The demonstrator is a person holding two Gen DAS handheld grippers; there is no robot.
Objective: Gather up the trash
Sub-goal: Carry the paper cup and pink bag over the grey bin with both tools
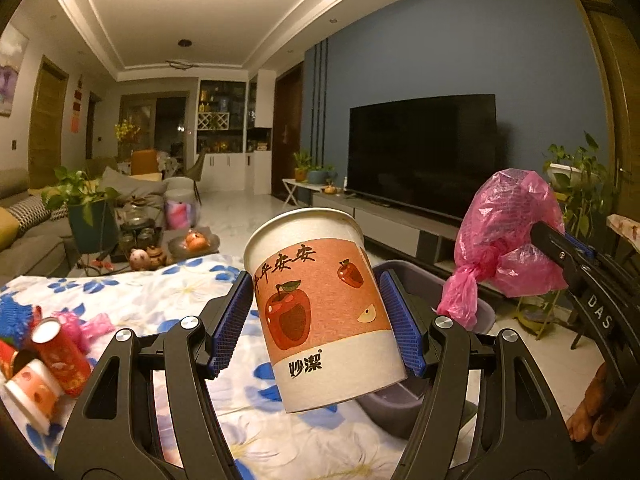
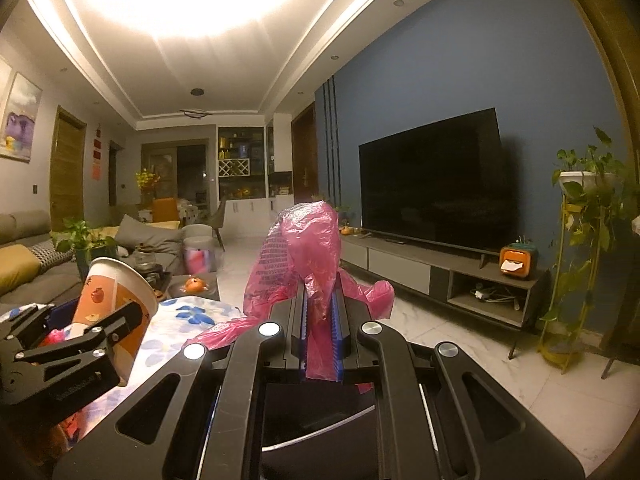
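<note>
My left gripper [image 1: 320,312] is shut on a white paper cup [image 1: 320,304] with an orange band and red apples, held upright above the flowered table edge. The same paper cup [image 2: 116,300] shows at the left of the right wrist view, inside the left gripper [image 2: 80,344]. My right gripper [image 2: 322,320] is shut on a crumpled pink plastic bag [image 2: 304,256], which puffs up beyond the fingertips. In the left wrist view that pink bag [image 1: 508,240] hangs at the right from the right gripper [image 1: 560,248], above a grey bin [image 1: 404,280].
A table with a blue-flowered cloth [image 1: 160,296] holds red cans and another cup [image 1: 36,384] at its left edge, plus pink scraps [image 1: 88,324]. Beyond it stand a tea table with a plant [image 1: 88,216], a sofa [image 1: 24,216], and a TV [image 1: 420,160] on a low console.
</note>
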